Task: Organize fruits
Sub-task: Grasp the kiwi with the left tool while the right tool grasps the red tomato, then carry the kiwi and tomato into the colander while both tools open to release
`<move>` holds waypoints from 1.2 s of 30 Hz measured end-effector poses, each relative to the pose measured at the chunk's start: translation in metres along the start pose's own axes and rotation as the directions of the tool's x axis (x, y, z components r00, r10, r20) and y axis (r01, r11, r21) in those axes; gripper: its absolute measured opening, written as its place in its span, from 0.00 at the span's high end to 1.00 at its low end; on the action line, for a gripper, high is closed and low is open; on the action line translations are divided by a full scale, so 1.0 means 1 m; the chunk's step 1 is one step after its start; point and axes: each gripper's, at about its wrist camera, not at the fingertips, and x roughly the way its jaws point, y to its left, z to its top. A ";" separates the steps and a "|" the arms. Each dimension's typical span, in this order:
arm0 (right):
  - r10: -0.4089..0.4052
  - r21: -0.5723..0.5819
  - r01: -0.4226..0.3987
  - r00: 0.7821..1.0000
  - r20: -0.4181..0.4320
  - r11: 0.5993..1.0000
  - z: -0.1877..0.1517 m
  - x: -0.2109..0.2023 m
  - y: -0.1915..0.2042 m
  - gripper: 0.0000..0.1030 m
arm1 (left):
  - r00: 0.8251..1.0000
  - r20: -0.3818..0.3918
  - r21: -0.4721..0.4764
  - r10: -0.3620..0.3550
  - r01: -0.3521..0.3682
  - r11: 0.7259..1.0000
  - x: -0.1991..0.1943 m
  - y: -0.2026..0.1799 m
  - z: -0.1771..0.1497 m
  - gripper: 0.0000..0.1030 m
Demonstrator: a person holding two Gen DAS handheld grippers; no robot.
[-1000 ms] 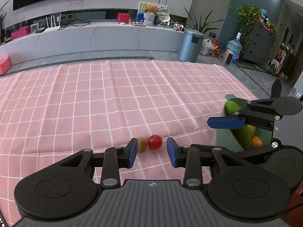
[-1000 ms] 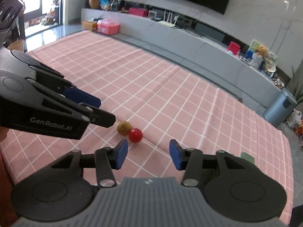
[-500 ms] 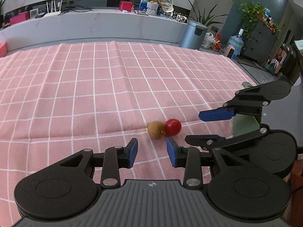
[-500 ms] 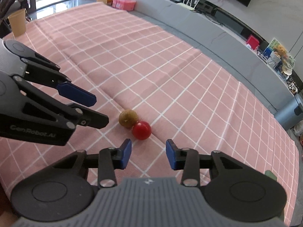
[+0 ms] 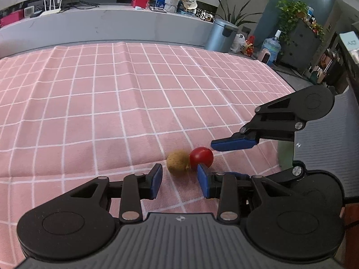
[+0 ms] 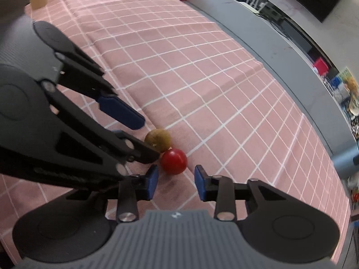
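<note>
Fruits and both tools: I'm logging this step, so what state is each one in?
Red fruit: on the pink cloth, touching the brown fruit, not gripped.
Brown fruit: on the cloth, not gripped.
Left tool: open, brown fruit just ahead of its pads.
Right tool: closing, pads not on the red fruit.

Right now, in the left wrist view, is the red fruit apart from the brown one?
No. The red cherry tomato sits touching the brown fruit on the pink checked cloth.

No legible text — none anywhere.
</note>
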 end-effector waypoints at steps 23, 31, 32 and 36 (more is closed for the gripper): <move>0.016 -0.046 -0.016 1.000 0.008 0.999 0.008 -0.001 0.000 0.79 | 0.999 0.042 -0.111 0.031 -0.026 0.994 -0.012 0.009 -0.006 0.75; 0.018 0.104 -0.024 0.999 0.051 0.994 -0.004 -0.035 -0.002 0.79 | 0.996 0.074 -0.106 0.058 -0.050 0.993 -0.038 -0.007 -0.002 0.75; 0.020 0.128 -0.028 0.998 0.062 0.991 -0.006 -0.042 -0.002 0.79 | 0.995 0.080 -0.105 0.059 -0.050 0.993 -0.042 -0.010 -0.001 0.75; 0.015 0.196 -0.035 0.995 0.103 0.980 -0.018 -0.067 -0.001 0.79 | 0.994 0.100 -0.106 0.052 -0.042 0.994 -0.055 -0.021 0.001 0.75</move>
